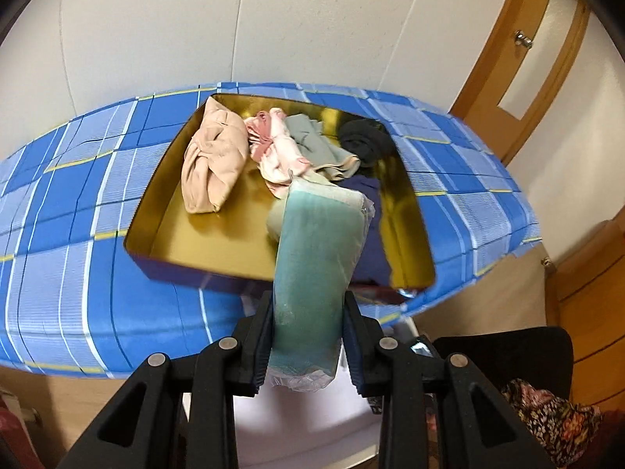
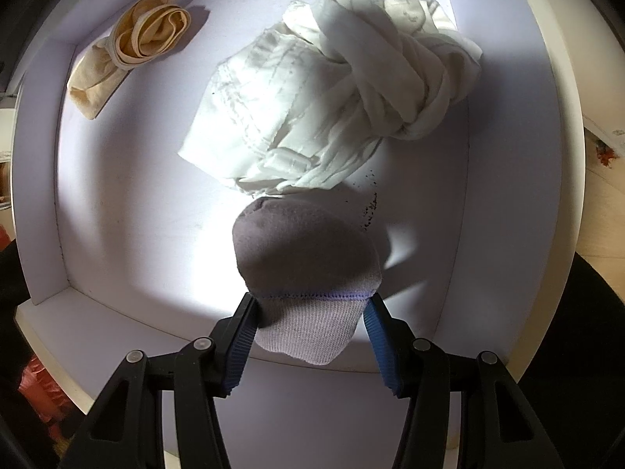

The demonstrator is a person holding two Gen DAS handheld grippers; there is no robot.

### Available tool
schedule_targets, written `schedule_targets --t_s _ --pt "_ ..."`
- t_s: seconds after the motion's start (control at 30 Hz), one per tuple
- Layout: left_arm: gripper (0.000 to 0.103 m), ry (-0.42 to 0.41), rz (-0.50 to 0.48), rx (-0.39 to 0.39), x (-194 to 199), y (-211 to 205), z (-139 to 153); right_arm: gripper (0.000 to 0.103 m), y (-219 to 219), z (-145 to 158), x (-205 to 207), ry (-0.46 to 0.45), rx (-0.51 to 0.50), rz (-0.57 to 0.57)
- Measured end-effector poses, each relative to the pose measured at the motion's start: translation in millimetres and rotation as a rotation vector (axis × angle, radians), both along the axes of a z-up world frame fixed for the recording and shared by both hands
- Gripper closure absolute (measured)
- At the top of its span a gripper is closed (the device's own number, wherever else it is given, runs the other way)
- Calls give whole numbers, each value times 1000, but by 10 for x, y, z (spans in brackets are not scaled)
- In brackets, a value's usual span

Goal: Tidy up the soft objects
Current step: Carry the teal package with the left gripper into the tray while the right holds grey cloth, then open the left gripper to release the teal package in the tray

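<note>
My left gripper [image 1: 308, 305] is shut on a teal pack in clear plastic wrap [image 1: 318, 258], held up in front of a gold-lined box [image 1: 218, 234] on a blue checked surface. In the box lie a beige bundle [image 1: 215, 160], a pink and white bundle [image 1: 273, 144], a grey-green cloth [image 1: 316, 144], a black roll [image 1: 361, 136] and a navy cloth [image 1: 371, 215]. My right gripper [image 2: 312, 305] points down into a white drawer [image 2: 47, 179] and is shut on a rolled grey and white sock [image 2: 308, 265].
In the drawer also lie a knotted white cloth [image 2: 332, 105] and a rolled yellow cloth [image 2: 133, 51]. Dark specks dot the drawer floor beside the sock. A wooden door [image 1: 519, 66] stands right of the checked surface, and a floral cloth [image 1: 554, 418] lies low right.
</note>
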State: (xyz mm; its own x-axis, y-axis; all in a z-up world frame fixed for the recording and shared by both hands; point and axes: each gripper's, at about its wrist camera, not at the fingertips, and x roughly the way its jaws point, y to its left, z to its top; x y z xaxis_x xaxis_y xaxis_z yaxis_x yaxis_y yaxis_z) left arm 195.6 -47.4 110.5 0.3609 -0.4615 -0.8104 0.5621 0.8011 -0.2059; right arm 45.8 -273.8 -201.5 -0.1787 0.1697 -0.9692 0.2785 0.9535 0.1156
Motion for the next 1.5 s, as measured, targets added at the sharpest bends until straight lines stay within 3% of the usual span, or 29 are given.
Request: schedule_targets --t_s 0.3,0.57,0.63,0.87,1.13,1.5 --pt "71 76 38 79 678 -262 -266 47 -76 -27 -13 6 31 -28" --pt "71 55 83 166 1004 -428 -439 47 -143 -56 -18 14 42 -39" --pt "70 53 107 155 1028 -412 -462 47 -153 -62 -16 15 44 -38" --pt "63 -23 171 91 878 -220 -339 47 -92 -86 28 18 37 -34" --pt "63 -152 198 160 458 -26 -247 47 -44 -94 42 17 32 -31" --pt "63 -174 208 188 -32 159 -363 49 95 -100 6 14 8 2"
